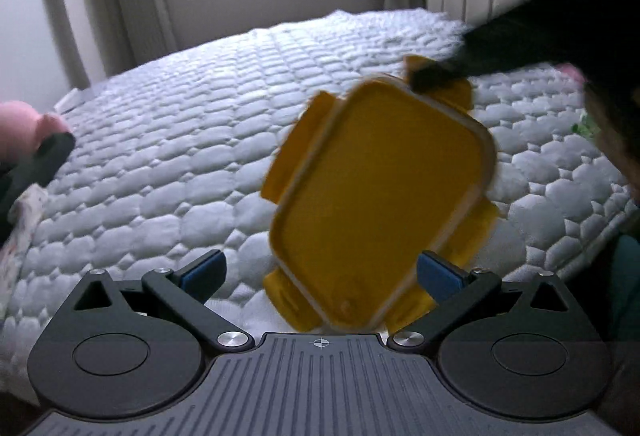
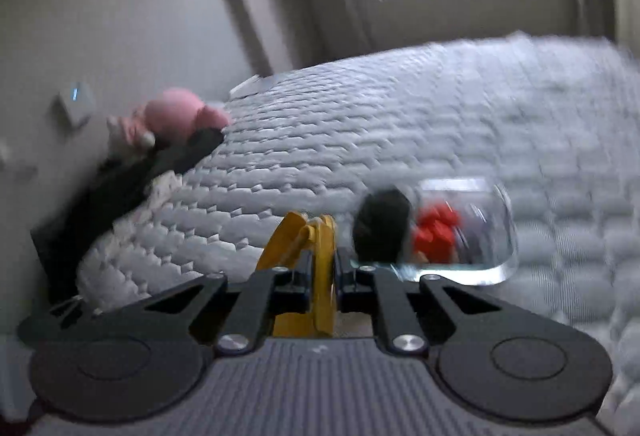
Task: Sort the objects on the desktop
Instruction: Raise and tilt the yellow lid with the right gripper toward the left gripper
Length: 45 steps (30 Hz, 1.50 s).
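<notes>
Right wrist view | right tool (image 2: 320, 268) pinches yellow lid (image 2: 322, 276) by its edge, clear box (image 2: 468, 232) at 2 o'clock on bed (image 2: 360, 107) | left tool (image 1: 320, 276) spread, empty | risk: thin edge grip may let lid swing or slip.

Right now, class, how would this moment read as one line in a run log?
right gripper: shut on yellow lid, tilted above bed | left gripper: open, empty | clear container: on bed, red items inside

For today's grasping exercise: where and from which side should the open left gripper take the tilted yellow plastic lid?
Grip the yellow plastic lid by its near bottom edge tab, from below: it hangs tilted there, between the open left gripper's fingers.
</notes>
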Available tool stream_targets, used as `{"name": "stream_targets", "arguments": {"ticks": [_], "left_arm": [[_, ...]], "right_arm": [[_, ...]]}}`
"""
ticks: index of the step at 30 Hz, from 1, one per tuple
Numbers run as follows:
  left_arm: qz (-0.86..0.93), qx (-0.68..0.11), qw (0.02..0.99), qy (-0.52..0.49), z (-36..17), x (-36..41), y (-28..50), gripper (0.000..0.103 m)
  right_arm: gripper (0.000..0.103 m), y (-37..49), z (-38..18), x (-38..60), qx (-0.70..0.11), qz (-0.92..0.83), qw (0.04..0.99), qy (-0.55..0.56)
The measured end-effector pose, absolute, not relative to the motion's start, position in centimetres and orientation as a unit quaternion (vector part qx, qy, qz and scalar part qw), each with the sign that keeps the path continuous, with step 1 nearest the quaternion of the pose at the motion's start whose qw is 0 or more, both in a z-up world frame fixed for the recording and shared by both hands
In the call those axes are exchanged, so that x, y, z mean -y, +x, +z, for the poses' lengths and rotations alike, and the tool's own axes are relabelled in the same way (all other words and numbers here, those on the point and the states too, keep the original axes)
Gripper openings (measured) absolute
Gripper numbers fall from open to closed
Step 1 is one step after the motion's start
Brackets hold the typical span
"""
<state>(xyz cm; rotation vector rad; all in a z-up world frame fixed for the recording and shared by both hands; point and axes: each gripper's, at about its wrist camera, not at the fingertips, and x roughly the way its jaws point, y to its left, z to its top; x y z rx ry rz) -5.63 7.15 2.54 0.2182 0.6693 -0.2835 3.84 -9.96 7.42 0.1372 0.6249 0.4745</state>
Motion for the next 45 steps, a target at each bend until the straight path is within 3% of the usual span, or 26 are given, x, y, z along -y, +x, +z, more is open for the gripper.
{"name": "stream_targets", "arguments": {"ticks": [11,16,25,26,27,29,33,37,43,44,45], "left_arm": [[-0.101,-0.327,0.937,0.075,1.9,-5.9,-6.4,0.103],[-0.005,-0.292,0.952,0.089,2.1,-5.9,-5.9,0.103],[0.027,-0.231,0.973,0.002,4.0,-9.4,-6.3,0.103],[0.031,-0.227,0.973,-0.013,4.1,-10.3,-6.4,0.103],[0.029,-0.233,0.971,-0.033,4.1,-11.2,-6.3,0.103],[0.022,-0.257,0.962,-0.083,3.8,-13.4,-5.8,0.103],[0.013,-0.319,0.924,-0.209,1.8,-17.8,-4.2,0.103],[0.006,-0.357,0.879,-0.317,-0.7,-21.6,-3.2,0.103],[-0.003,-0.366,0.846,-0.388,-2.9,-23.4,-3.6,0.103],[0.000,-0.365,0.842,-0.397,-3.2,-23.6,-3.7,0.100],[-0.003,-0.366,0.838,-0.405,-3.5,-23.8,-3.9,0.079]], "right_arm": [[0.020,1.7,12.9,2.9,-0.322,0.331,0.885,0.068],[0.024,1.0,13.1,1.5,-0.322,0.371,0.868,0.071],[0.033,0.7,12.6,1.6,-0.325,0.451,0.824,0.112],[0.046,0.6,12.5,2.0,-0.310,0.451,0.828,0.121],[0.075,0.3,12.4,2.7,-0.285,0.445,0.839,0.129],[0.103,-0.7,12.0,4.8,-0.215,0.422,0.869,0.145],[0.103,-2.0,9.4,8.3,-0.107,0.386,0.904,0.148],[0.103,0.0,5.2,8.4,-0.211,0.375,0.893,0.135],[0.103,3.4,-3.2,7.6,-0.414,0.384,0.780,0.269],[0.103,3.7,-4.3,7.5,-0.439,0.370,0.765,0.292],[0.103,3.9,-5.1,7.6,-0.453,0.359,0.752,0.316]]}}
